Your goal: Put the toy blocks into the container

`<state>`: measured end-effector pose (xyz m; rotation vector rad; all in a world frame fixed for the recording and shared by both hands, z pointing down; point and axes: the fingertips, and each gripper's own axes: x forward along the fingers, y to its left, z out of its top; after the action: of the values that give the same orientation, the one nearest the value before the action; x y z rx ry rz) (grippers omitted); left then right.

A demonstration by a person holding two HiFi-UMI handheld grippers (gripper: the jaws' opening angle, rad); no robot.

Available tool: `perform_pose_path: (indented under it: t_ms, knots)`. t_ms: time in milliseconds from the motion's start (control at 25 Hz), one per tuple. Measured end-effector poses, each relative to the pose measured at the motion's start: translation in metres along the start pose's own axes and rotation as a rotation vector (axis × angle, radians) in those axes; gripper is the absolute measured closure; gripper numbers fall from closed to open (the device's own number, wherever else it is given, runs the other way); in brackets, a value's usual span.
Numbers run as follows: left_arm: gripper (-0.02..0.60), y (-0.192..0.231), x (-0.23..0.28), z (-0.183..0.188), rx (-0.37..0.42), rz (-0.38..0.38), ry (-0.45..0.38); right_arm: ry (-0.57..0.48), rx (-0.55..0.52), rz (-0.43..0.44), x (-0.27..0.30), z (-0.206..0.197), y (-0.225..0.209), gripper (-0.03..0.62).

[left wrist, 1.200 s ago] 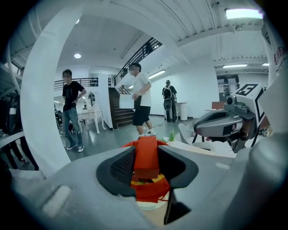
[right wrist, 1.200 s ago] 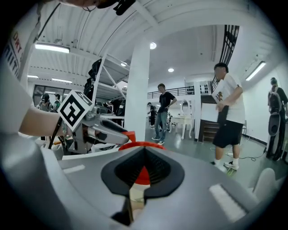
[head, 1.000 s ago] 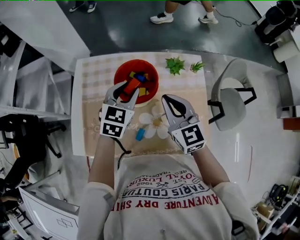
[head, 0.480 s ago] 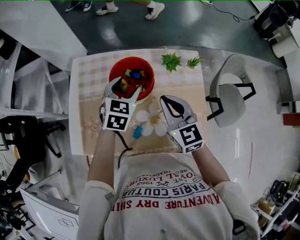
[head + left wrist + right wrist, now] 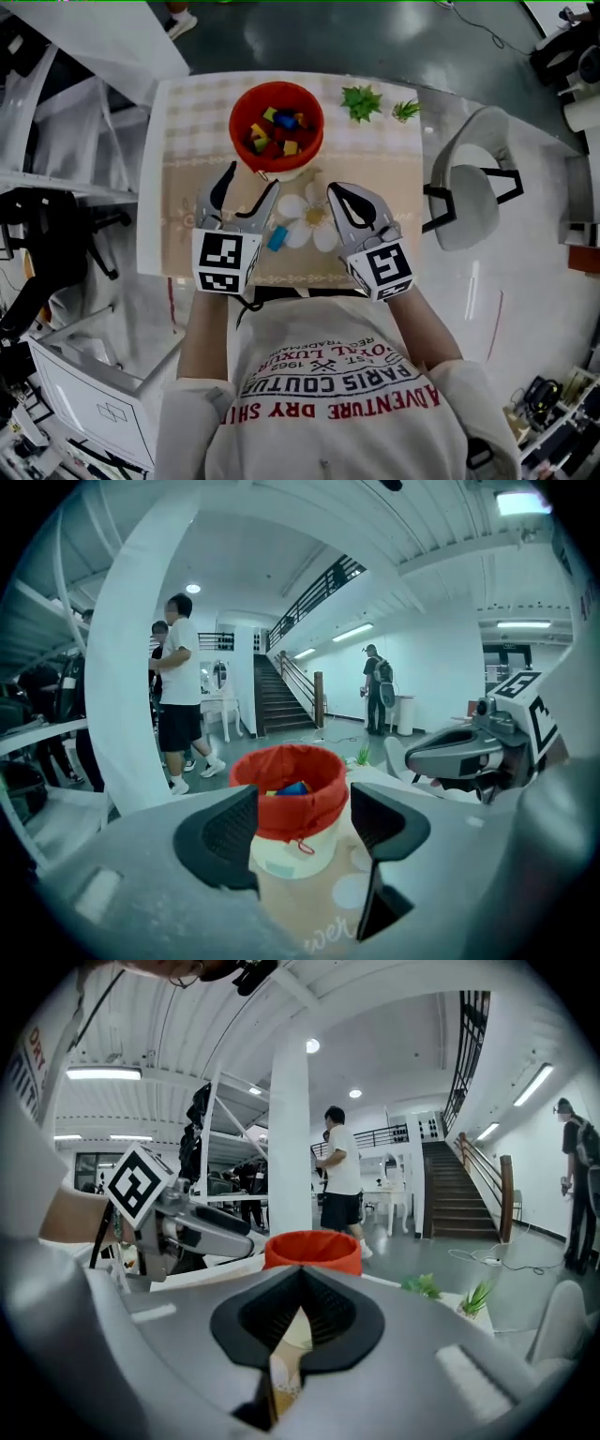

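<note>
A red container (image 5: 277,120) stands at the far middle of the table with several coloured blocks in it. One blue block (image 5: 277,238) lies on the mat close to me, between the two grippers. My left gripper (image 5: 249,187) sits just short of the container, open and empty; its jaws have just been opening. In the left gripper view the container (image 5: 291,794) shows through the gap of the left gripper (image 5: 305,834). My right gripper (image 5: 337,195) hovers right of the blue block, shut with nothing in it. The right gripper (image 5: 298,1283) also faces the container (image 5: 312,1249).
Two small green plants (image 5: 361,101) (image 5: 406,110) stand at the table's (image 5: 178,103) far right. A white chair (image 5: 467,192) is beside the table's right edge. A flower print (image 5: 309,220) marks the mat. Shelving stands at the left; people stand in the background (image 5: 178,691).
The left gripper held a red block over the container, opened there, and has drawn back toward me empty. The right gripper has barely shifted.
</note>
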<state>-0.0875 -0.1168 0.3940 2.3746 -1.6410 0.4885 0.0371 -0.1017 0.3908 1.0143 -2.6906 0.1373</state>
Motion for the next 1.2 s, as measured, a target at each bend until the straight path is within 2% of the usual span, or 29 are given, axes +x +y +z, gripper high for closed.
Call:
perform_pose_path:
  t_ms: [320,560,680,840,920,1040,1200]
  knots:
    - [0.264,-0.027,-0.032,-0.100,-0.096,0.040,0.162,0.072,0.020,0.117,0.000,-0.042,0.031,0.592]
    - [0.265,-0.054,-0.033,-0.157,-0.145,0.023,0.263,0.117,0.025,0.168,-0.001,-0.070,0.043,0.592]
    - [0.265,-0.069,-0.026,-0.178,-0.132,-0.014,0.314,0.135,0.026,0.182,-0.001,-0.081,0.047,0.592]
    - [0.268,-0.090,-0.013,-0.198,-0.079,-0.094,0.371,0.160,0.036,0.187,-0.002,-0.096,0.048,0.592]
    - [0.268,-0.092,-0.008,-0.206,-0.060,-0.104,0.392,0.173,0.045,0.184,-0.003,-0.103,0.047,0.592]
    - [0.307,-0.087,-0.004,-0.219,-0.076,-0.098,0.423,0.187,0.055,0.180,-0.002,-0.109,0.046,0.592]
    - [0.390,-0.085,-0.002,-0.233,-0.099,-0.112,0.447,0.192,0.054,0.177,-0.002,-0.113,0.042,0.592]
